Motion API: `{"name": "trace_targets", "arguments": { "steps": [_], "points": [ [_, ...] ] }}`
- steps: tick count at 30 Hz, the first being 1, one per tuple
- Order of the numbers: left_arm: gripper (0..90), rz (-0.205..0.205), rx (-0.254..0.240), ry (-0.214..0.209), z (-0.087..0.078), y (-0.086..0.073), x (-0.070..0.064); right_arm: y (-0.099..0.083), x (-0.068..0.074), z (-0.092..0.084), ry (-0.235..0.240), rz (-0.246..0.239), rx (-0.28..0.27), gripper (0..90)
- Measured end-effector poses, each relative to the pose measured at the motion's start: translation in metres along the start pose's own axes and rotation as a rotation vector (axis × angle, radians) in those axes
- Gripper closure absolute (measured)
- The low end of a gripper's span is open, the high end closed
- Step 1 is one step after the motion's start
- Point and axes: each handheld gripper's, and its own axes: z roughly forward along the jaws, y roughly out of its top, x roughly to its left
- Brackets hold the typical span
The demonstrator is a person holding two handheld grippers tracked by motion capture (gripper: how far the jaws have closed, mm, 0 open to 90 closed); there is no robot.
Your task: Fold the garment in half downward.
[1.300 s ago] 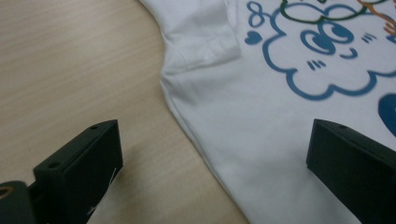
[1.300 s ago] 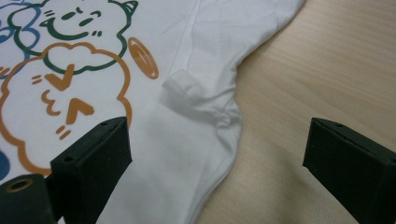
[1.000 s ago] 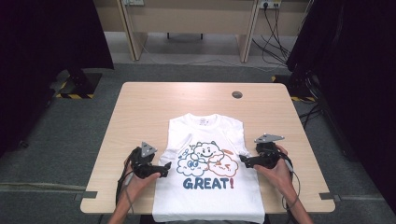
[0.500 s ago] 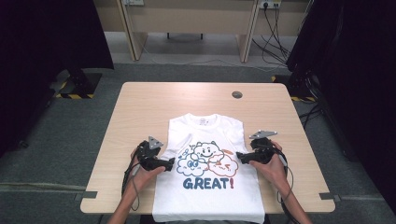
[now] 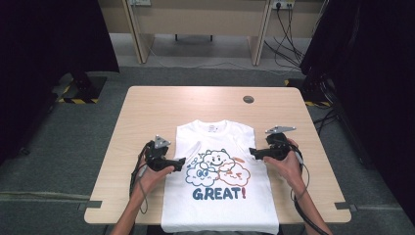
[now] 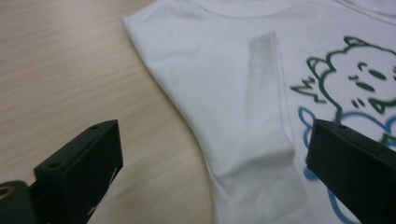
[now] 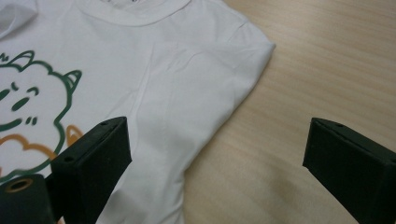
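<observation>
A white T-shirt (image 5: 220, 181) is lying flat on the wooden table (image 5: 147, 112), print side up, between the two grippers, its collar pointing away from the person and its hem reaching the near edge. Both sleeves are lying folded in over the body; the folded left sleeve (image 6: 266, 116) is showing as a pale strip just ahead of the left gripper's jaws.

The left gripper (image 5: 182, 162) is hovering at the shirt's left edge with its jaws spread wide, holding nothing. In the left gripper view (image 6: 212, 158) one jaw is standing over bare wood and the other over the printed cloth, so the shirt's side edge is running up between them. Whether the jaw tips are touching the fabric cannot be told.

The right gripper (image 5: 251, 152) is mirroring it at the shirt's right edge, jaws also gaping and empty. In the right gripper view (image 7: 217, 154) one jaw is sitting over the white cloth near the cartoon print (image 7: 28, 98), the other over the tabletop, with the folded shoulder (image 7: 224, 70) lying ahead of them.

A hand (image 5: 286, 164) is gripping each tool from the near side, cables (image 5: 301, 205) trailing back toward the person.
</observation>
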Motion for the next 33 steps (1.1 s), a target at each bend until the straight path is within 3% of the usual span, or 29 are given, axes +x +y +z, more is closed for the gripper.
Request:
{"name": "trace_targets", "arguments": {
  "steps": [3, 9, 13, 18, 22, 25, 30, 33],
  "points": [
    [3.9, -0.012, 0.003, 0.0, 0.012, 0.012, 0.004, 0.008, -0.004, 0.009, -0.003, 0.011, 0.007, 8.0],
    [4.4, -0.067, 0.029, -0.022, 0.039, 0.027, 0.013, 0.02, -0.009, 0.029, 0.035, 0.021, 0.031, 19.0],
    [4.2, -0.08, 0.026, 0.006, 0.049, 0.032, 0.021, 0.025, -0.011, 0.04, 0.032, 0.026, 0.04, 24.6],
    [4.1, -0.132, 0.021, 0.028, 0.059, 0.036, 0.03, 0.03, -0.01, 0.046, 0.022, 0.023, 0.036, 32.0],
    [19.3, -0.103, -0.009, 0.066, 0.063, 0.039, 0.032, 0.033, -0.013, 0.048, 0.012, 0.03, 0.028, 45.9],
    [38.3, -0.05, -0.032, 0.113, 0.066, 0.039, 0.032, 0.035, -0.014, 0.049, -0.005, 0.035, 0.026, 58.0],
    [66.4, -0.031, -0.042, 0.098, 0.068, 0.041, 0.025, 0.033, -0.015, 0.05, -0.02, 0.034, -0.004, 77.3],
    [77.1, -0.014, -0.044, 0.1, 0.07, 0.042, 0.02, 0.031, -0.014, 0.051, -0.014, 0.03, -0.018, 83.7]
  ]
}}
